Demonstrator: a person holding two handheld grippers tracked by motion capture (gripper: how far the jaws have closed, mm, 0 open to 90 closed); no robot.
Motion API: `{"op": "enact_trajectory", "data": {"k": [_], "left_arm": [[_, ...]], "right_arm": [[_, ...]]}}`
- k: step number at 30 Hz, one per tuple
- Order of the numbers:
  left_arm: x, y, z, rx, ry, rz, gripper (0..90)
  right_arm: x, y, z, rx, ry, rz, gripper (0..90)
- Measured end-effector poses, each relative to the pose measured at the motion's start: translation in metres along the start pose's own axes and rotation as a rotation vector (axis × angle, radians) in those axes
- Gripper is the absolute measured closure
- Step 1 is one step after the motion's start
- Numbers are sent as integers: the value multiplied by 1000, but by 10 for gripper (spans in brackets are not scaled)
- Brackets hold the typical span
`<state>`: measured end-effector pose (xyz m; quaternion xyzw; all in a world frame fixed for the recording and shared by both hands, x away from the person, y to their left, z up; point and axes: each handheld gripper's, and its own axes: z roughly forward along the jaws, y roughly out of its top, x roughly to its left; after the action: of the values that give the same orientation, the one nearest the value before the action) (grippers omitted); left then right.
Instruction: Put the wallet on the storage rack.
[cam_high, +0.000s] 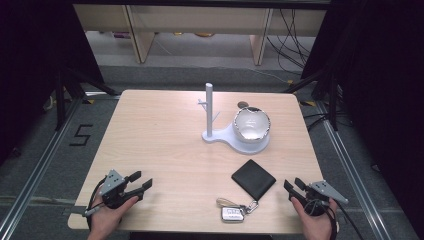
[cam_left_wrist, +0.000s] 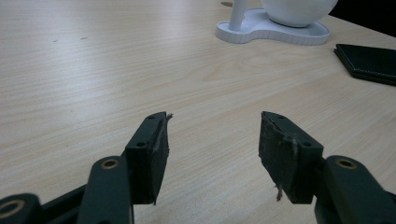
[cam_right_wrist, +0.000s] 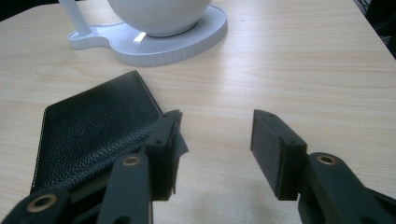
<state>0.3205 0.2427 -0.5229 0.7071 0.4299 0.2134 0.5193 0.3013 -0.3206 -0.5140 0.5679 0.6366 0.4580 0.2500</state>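
Both tools idle at the near edge of the table (cam_high: 150, 130). Left gripper (cam_high: 141, 183) sits at about 7 o'clock from the table's centre, jaws apart with bare wood between them in the left gripper view. Right gripper (cam_high: 294, 188) sits at about 5 o'clock, jaws likewise apart and holding nothing.

Objects, none touched:
- black wallet (cam_high: 253, 178), lying flat at roughly 5 o'clock, near the right gripper; in the right gripper view it lies just beyond and beside one of that gripper's jaws, whether touching I cannot tell.
- key fob with ring and carabiner (cam_high: 234, 211), flat at the near edge around 6 o'clock, just beside the wallet's near corner.
- white stand (cam_high: 220, 136) with upright peg (cam_high: 208, 107), at about 1 o'clock; a white bowl (cam_high: 251, 125) sits on its base. Bowl looks empty from above.
- a small brown disc (cam_high: 243, 104) behind the bowl; too small to identify.

Judgement: work looks unstarted. Nothing gripped, nothing hung on the peg, nothing in the bowl. Wallet and keys are nearest the right gripper, so the whole pick-up and placing remains.
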Motion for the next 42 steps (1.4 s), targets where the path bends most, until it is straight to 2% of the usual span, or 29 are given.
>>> {"op": "enact_trajectory", "data": {"k": [1,6,7,8,9,10,11,13,16,17,18,19,20,22,23,24,25,26,27,28,30,34,35,36,37,38,39,40,42], "left_arm": [[-1,0,0,6,2,3,432],[-1,0,2,8,4,7,450],[-1,0,2,8,5,6,450],[-1,0,2,14,10,8,452],[-1,0,1,12,5,10,457],[-1,0,1,12,4,14,462],[-1,0,1,-1,-12,16,467],[-1,0,0,1,-11,18,488],[0,0,0,0,-2,-4,531],[0,0,0,0,-2,-4,541],[1,0,-1,-4,-5,-11,541],[2,0,0,-13,-13,-15,558],[2,-1,0,-17,-18,-13,592],[0,0,0,-5,-18,-2,612],[-1,0,0,2,-19,-5,647],[-2,2,0,6,-31,-6,669],[-4,3,-1,12,-37,3,701],[-6,5,-1,21,-51,-1,731],[-7,6,-1,34,-53,-2,765],[-10,8,-2,48,-55,3,811],[-14,11,-2,62,-67,17,887],[-29,21,5,89,-125,41,895],[-34,25,9,95,-142,58,895],[-40,29,14,104,-153,72,895],[-46,34,19,111,-178,91,896],[-51,37,24,117,-187,107,896],[-59,42,31,127,-217,133,896],[-65,46,37,143,-232,156,896],[-79,55,56,180,-296,187,896]], "right_arm": [[-2,0,1,-6,-1,-22,494],[-3,1,3,17,-24,-31,436],[0,1,4,20,-20,1,432],[-3,2,4,23,-32,-23,431],[-4,2,4,32,-17,-21,436],[-2,2,4,30,0,13,448],[-4,3,4,52,-27,-21,464],[-2,2,6,39,-32,-7,511],[-1,1,6,60,-52,20,604],[-1,1,6,60,-52,20,604],[-4,2,5,73,-22,-10,616],[0,2,4,92,-36,16,640],[1,4,3,129,-11,-1,682],[1,5,4,135,11,-1,706],[3,7,4,161,-10,-10,736],[5,8,5,170,-1,5,752],[10,10,3,216,6,51,774],[8,11,5,202,23,8,803],[12,12,4,243,7,34,835],[10,13,6,241,17,-8,869],[13,15,6,276,25,-17,900],[19,18,8,341,25,-55,900],[20,19,9,344,45,-65,900],[25,20,7,368,38,-31,900],[24,21,11,355,32,-70,900],[24,21,11,355,32,-70,900],[23,21,11,364,30,-86,900],[25,23,10,371,37,-73,900],[26,25,11,418,15,-36,900]]}}
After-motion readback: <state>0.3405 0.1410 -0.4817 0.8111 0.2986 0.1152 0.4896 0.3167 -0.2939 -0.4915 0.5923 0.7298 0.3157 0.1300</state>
